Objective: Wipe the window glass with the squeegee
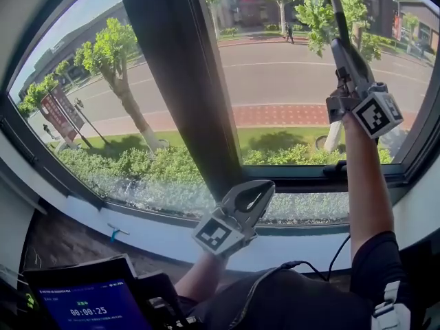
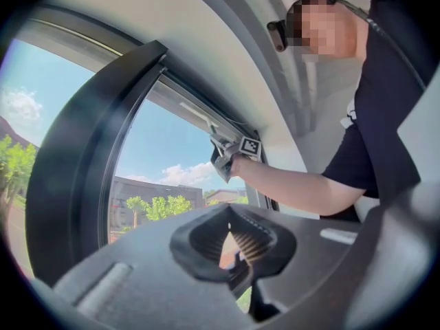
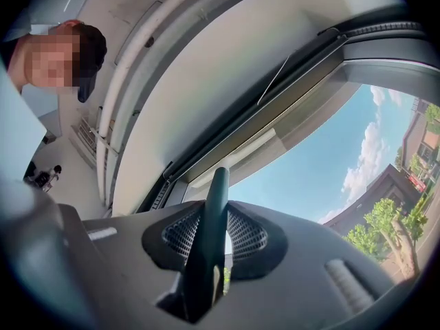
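Note:
My right gripper [image 1: 344, 52] is raised high in front of the right window pane [image 1: 289, 81], shut on the squeegee's dark handle [image 1: 335, 9]. The handle runs up out of the top of the head view, so the blade is hidden. In the right gripper view the handle [image 3: 212, 212] stands clamped between the ribbed pads, pointing toward the window's upper frame [image 3: 275, 126]. My left gripper [image 1: 265, 188] hangs low by the sill below the dark centre post, shut with nothing in it. From the left gripper view [image 2: 234, 249] I see the right gripper [image 2: 230, 155] up near the top frame.
A wide dark post [image 1: 179, 81] divides the left pane from the right one. The white sill [image 1: 158, 236] carries a small blue object [image 1: 115, 233]. A screen with a timer [image 1: 93, 308] sits at the lower left. A black cable [image 1: 335, 258] trails under my right arm.

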A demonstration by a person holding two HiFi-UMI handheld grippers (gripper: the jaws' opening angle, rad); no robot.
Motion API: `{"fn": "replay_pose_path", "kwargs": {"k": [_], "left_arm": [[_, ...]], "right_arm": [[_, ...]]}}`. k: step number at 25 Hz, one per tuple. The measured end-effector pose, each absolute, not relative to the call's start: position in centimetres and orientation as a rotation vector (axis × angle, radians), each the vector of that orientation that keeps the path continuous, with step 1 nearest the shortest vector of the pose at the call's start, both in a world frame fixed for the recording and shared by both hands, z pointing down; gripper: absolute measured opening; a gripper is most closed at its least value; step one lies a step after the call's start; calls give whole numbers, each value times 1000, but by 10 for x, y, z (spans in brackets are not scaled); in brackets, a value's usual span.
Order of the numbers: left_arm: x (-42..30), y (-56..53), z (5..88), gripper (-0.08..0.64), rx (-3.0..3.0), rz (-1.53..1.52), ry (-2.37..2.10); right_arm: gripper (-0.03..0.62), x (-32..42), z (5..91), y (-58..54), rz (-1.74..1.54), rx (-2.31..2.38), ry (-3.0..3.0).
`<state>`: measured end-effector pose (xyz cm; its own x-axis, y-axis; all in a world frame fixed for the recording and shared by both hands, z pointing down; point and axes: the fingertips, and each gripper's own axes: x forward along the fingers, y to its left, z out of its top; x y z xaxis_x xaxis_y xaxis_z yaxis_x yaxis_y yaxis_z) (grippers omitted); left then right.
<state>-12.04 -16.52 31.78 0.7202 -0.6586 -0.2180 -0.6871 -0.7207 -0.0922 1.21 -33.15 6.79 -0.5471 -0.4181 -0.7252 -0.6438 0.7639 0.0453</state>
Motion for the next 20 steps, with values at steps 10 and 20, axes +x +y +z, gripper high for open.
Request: {"fn": "replay_pose_path", "kwargs": {"k": [10,20], "left_arm": [[-141,-169,320,3,-2714,276,1203],[-154,-170,322,5,-2697,277,1253]], "right_arm": [[100,0,47,-348,448,-822,2187],[100,-5,39,-356,462,-827,2160]]}}
